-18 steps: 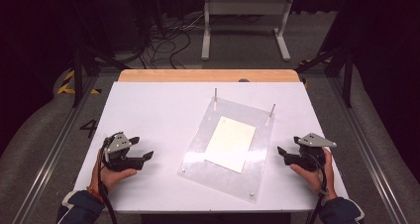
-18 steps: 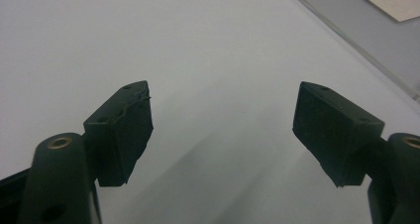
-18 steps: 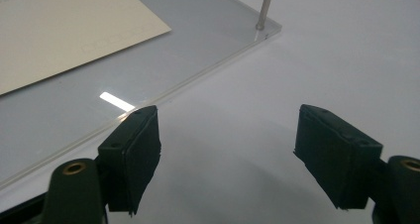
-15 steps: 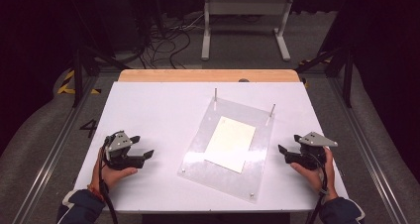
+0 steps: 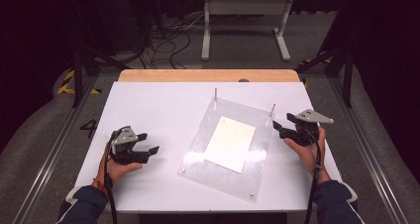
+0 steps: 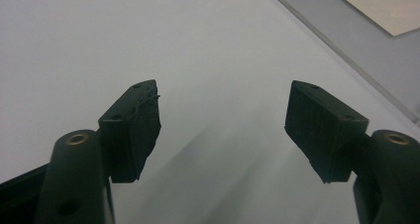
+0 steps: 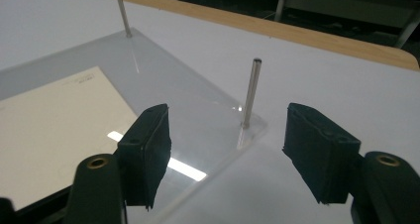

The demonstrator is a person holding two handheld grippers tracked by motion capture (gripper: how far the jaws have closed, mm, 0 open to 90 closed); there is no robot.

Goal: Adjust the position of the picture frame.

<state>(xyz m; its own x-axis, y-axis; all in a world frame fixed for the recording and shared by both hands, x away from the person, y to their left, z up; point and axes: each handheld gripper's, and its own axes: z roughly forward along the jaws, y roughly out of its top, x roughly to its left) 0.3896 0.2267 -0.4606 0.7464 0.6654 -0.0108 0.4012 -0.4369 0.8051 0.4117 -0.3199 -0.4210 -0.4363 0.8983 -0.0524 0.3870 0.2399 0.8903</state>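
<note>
My right claw (image 5: 278, 129) has its jaws apart with nothing between them, just off the far right corner of the clear plate (image 5: 198, 149), whose metal pin (image 7: 250, 92) stands right ahead. My left claw (image 5: 148, 143), also apart and empty, hovers near the bench's (image 5: 158, 100) near left corner, well apart from the plate's left edge; the cream sheet (image 5: 230, 143) lies mid-plate.

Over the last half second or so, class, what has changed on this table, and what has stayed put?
The right tongs have moved up the high view towards the nearer metal pin of the clear plate, jaws open and empty. The left tongs, also open, the plate and its cream sheet stayed where they were.
</note>
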